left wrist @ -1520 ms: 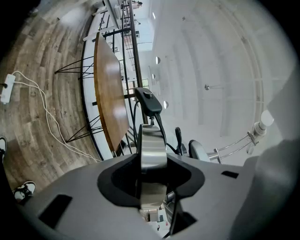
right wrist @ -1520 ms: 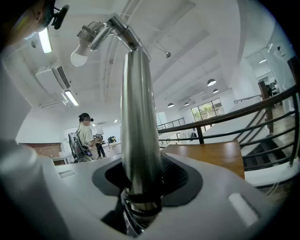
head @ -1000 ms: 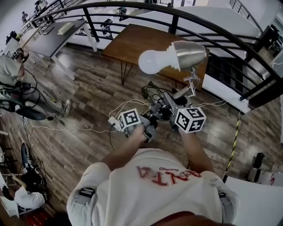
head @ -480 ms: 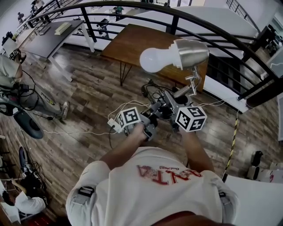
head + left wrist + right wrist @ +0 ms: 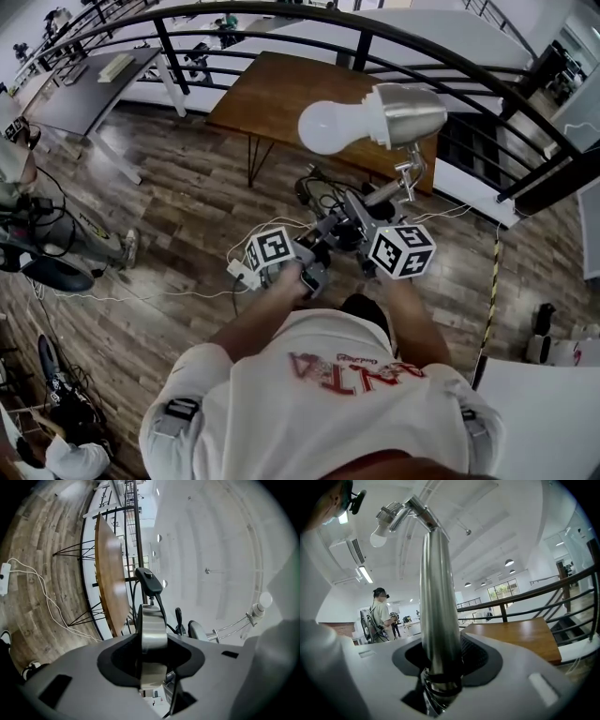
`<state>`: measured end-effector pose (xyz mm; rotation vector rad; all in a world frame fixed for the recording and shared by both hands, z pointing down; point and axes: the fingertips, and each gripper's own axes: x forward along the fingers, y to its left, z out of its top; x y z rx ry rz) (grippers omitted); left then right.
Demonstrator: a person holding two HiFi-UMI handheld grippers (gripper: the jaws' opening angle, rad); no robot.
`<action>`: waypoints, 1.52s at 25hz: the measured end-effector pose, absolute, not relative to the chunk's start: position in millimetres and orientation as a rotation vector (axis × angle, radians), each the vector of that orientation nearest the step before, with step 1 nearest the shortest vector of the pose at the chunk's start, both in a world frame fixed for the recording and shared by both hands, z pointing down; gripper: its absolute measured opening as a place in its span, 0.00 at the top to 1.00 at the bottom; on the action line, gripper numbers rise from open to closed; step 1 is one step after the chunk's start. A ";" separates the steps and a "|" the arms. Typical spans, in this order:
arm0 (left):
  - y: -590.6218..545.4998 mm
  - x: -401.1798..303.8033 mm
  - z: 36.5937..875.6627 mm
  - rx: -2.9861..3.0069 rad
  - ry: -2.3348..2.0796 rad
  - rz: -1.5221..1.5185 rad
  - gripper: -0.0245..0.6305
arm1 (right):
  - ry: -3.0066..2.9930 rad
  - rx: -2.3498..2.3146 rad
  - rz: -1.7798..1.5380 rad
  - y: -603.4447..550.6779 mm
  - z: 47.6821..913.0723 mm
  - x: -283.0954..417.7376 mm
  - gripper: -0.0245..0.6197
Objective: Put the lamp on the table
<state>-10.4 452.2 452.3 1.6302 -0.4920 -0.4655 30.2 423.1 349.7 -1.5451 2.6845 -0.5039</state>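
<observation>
Wood-plank floor [image 5: 178, 202] fills most of the head view, and a curved black railing [image 5: 450, 58] crosses the far side. The brown wooden table [image 5: 281, 94] stands on hairpin legs just in front of the railing, far from the wearer, and its top is bare. A grey table [image 5: 84, 89] sits at far left. The lamp [image 5: 380, 117] is off the table, carried in the air above the floor on the near side of it. Its white bulb [image 5: 326, 128] points left out of the metal shade [image 5: 412, 111]. The left gripper [image 5: 153, 660] is clamped, jaws fairly wide, on the rim of the lamp's metal base [image 5: 152, 623], which shows edge-on. The right gripper [image 5: 440, 667] is closed around the tapered chrome stem [image 5: 436, 602], which rises between its jaws. A black inline switch [image 5: 149, 579] on the cord hangs just beyond the base. A white power strip [image 5: 238, 269] lies on the floor below the left gripper.
</observation>
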 end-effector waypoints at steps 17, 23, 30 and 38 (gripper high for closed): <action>371.9 -8.3 472.7 1.587 -0.545 -0.460 0.72 | 2.696 -1.497 -0.596 336.9 372.9 34.8 0.69; 314.2 8.8 473.3 1.581 -0.569 -0.486 0.72 | 2.722 -1.457 -0.590 277.4 372.7 50.7 0.69; 254.0 46.9 464.7 1.587 -0.589 -0.511 0.72 | 2.744 -1.416 -0.569 217.8 365.5 87.0 0.69; 202.6 85.9 460.6 1.594 -0.658 -0.526 0.72 | 2.768 -1.334 -0.572 165.0 361.6 127.7 0.69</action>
